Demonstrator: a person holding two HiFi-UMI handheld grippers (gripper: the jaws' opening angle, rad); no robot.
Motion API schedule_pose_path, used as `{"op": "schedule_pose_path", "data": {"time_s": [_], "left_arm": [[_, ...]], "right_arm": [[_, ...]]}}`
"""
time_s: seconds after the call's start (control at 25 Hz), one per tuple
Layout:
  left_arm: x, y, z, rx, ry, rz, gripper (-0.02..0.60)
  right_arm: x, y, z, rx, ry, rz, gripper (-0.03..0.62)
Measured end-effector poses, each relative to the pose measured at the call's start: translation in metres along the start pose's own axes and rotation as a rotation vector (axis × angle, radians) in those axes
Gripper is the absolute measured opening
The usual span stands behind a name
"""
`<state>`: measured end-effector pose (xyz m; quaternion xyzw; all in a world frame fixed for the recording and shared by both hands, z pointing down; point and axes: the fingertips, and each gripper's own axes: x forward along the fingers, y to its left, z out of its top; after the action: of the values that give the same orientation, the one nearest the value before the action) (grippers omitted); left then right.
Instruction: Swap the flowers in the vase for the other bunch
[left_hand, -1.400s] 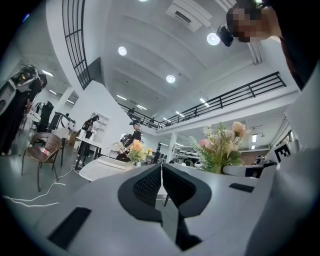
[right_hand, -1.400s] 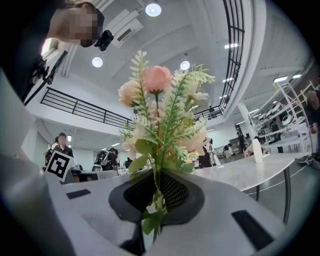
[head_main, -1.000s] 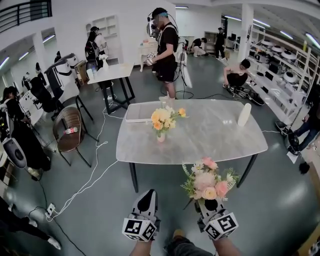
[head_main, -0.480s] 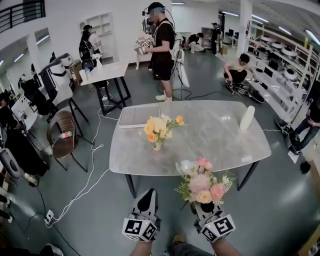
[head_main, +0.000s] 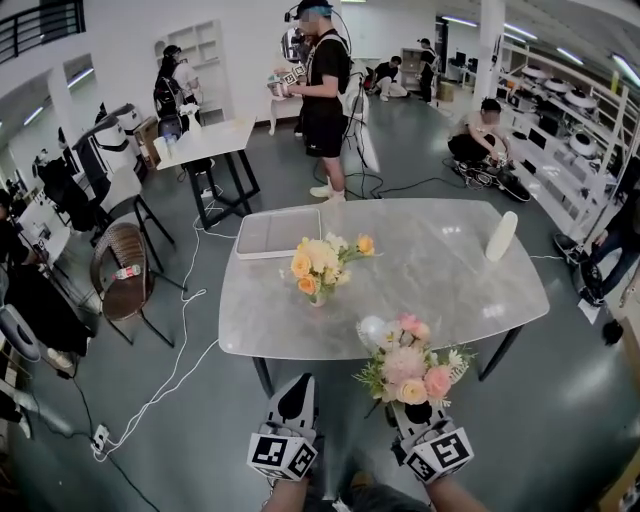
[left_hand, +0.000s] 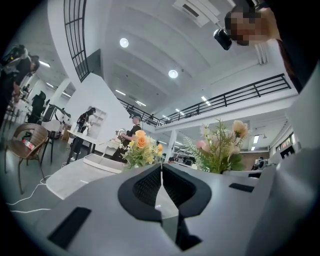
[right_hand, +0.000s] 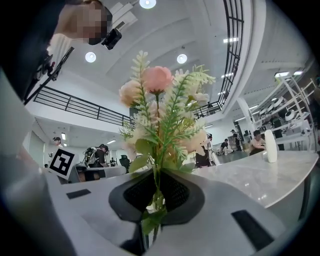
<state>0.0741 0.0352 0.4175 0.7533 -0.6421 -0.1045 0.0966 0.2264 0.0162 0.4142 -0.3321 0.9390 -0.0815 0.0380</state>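
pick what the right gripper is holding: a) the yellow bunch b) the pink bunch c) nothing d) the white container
b: the right gripper is shut on the stems of the pink bunch, while the yellow bunch stands in the vase.

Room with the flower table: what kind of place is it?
Probably a lab or workshop: racks of equipment along the wall, cables trailing over the floor, and a person wearing a head rig.

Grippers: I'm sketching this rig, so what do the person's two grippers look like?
The left gripper and right gripper match: pale grey bodies, black ribbed fingers, and a white cube with black square markers at the rear.
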Motion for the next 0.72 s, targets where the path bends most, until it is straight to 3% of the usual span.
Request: {"op": "schedule_pose_path", "data": {"time_s": [0.24,0.72], "left_arm": [[0.014,0.016,0.005,0.000,0.010,-0.071,0.021],[0.022,0.082,0.018,-0.001,0.102,-0.267,0.021]], "right_arm": [[0.013,-0.002,0.000,-0.002,-0.009,-0.078,0.038],[0.055,0.036,-0.016,0.018,-0.015,-0.353,0.038]]}}
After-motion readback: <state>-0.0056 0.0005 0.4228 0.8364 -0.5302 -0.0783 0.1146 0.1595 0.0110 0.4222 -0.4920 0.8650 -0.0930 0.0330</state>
